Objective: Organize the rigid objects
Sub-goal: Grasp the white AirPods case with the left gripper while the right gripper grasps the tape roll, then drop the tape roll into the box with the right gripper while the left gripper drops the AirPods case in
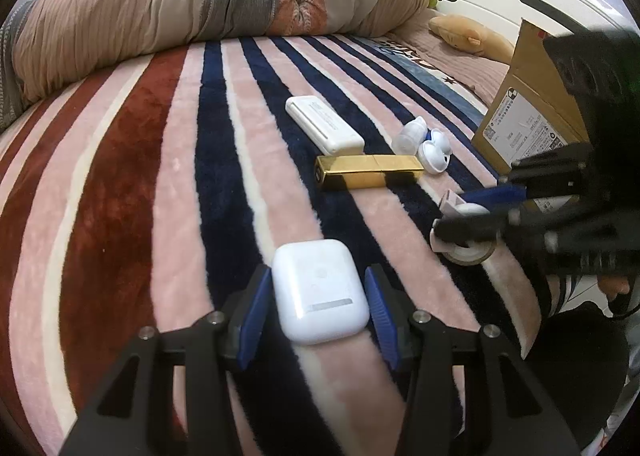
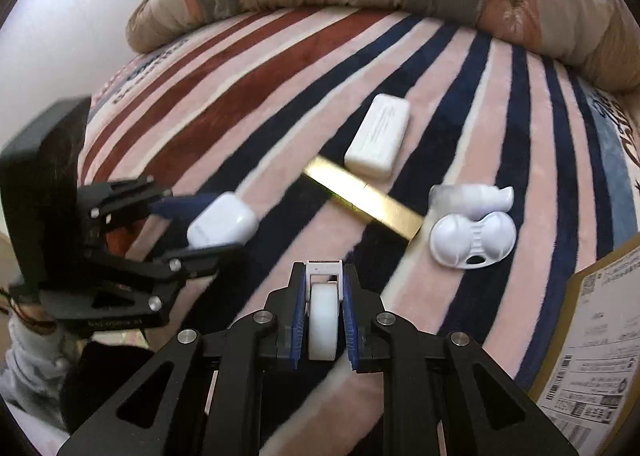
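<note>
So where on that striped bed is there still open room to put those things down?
The widest bare patch is the red-striped blanket left of the white case, running up to the rolled quilt. It is crowded to the right: power bank, gold bar, white plastic pieces and cardboard box sit close together.

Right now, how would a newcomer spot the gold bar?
On the striped blanket, look beyond the earbud case. The gold bar lies just in front of the white rectangular box, the only shiny metallic object among white plastic items.
</note>
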A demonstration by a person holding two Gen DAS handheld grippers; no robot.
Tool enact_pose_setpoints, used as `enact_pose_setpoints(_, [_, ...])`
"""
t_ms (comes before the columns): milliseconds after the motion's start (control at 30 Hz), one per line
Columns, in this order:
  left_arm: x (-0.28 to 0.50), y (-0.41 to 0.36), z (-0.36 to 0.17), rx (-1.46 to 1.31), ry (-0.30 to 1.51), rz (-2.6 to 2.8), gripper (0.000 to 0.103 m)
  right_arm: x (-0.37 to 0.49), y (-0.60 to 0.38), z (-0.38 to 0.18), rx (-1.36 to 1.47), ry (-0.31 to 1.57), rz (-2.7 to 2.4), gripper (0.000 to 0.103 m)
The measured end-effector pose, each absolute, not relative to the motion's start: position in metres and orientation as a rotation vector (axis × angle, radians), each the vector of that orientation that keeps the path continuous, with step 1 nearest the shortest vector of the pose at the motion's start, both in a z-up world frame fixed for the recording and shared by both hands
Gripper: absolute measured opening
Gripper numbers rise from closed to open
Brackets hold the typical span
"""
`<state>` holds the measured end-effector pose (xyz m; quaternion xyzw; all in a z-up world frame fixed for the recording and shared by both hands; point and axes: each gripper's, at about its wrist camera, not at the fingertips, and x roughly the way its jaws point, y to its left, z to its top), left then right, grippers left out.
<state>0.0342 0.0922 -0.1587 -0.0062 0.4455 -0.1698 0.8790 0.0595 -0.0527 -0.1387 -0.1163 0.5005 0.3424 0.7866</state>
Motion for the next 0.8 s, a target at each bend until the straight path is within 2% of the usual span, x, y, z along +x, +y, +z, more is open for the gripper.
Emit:
enact_pose_setpoints(33, [0.034,0.092,-0.159,-0.012,0.929,-0.354,0.045,0.057,-0.051,-0.141,-0.266,1.08,0.757,0.027])
enact_pose_setpoints(67, [0.034,0.092,-0.159,-0.011,0.93,-0.354,0.045,0.053,-0.052,-0.142,-0.271,1.079,0.777,0.047])
enact_pose_setpoints(100, [0.034,0.092,-0.159,-0.01,0.931,-0.354,0.045,0.049,-0.054,-0.143,-0.259,1.066,0.798,0.061])
enact_pose_setpoints(133, [0.034,0.092,-0.159,-0.008,0.932,-0.354,0.045,0.048,-0.056,-0.142,-0.248,1.055,0.805,0.063])
enact_pose_setpoints(267, [0.035,0.092,-0.159,-0.008,0.935,-0.352,0.045,0.045,-0.062,-0.14,-0.24,1.017,0.781,0.063])
enact_pose_setpoints(367, [0.034,0.091,-0.158,-0.003,0.934,-0.346,0.046,0.047,-0.064,-0.143,-0.339,0.953,0.619,0.063])
enact_pose_setpoints(500, [0.03,0.089,-0.157,0.009,0.929,-0.343,0.049,0.045,-0.07,-0.143,-0.275,0.963,0.714,0.062])
enact_pose_setpoints(600, [0.03,0.091,-0.158,-0.001,0.932,-0.339,0.049,0.039,-0.068,-0.142,-0.372,0.896,0.627,0.062])
enact_pose_setpoints(700, [0.03,0.089,-0.158,0.009,0.932,-0.329,0.048,0.047,-0.066,-0.154,-0.354,0.98,0.659,0.061])
enact_pose_setpoints(733, [0.03,0.088,-0.158,0.015,0.93,-0.324,0.048,0.052,-0.067,-0.159,-0.361,1.006,0.643,0.057])
enact_pose_setpoints(767, [0.03,0.088,-0.158,0.019,0.927,-0.317,0.043,0.052,-0.067,-0.162,-0.37,1.01,0.634,0.038])
enact_pose_setpoints(800, [0.03,0.088,-0.158,0.022,0.927,-0.311,0.042,0.05,-0.065,-0.163,-0.378,1.0,0.636,0.037])
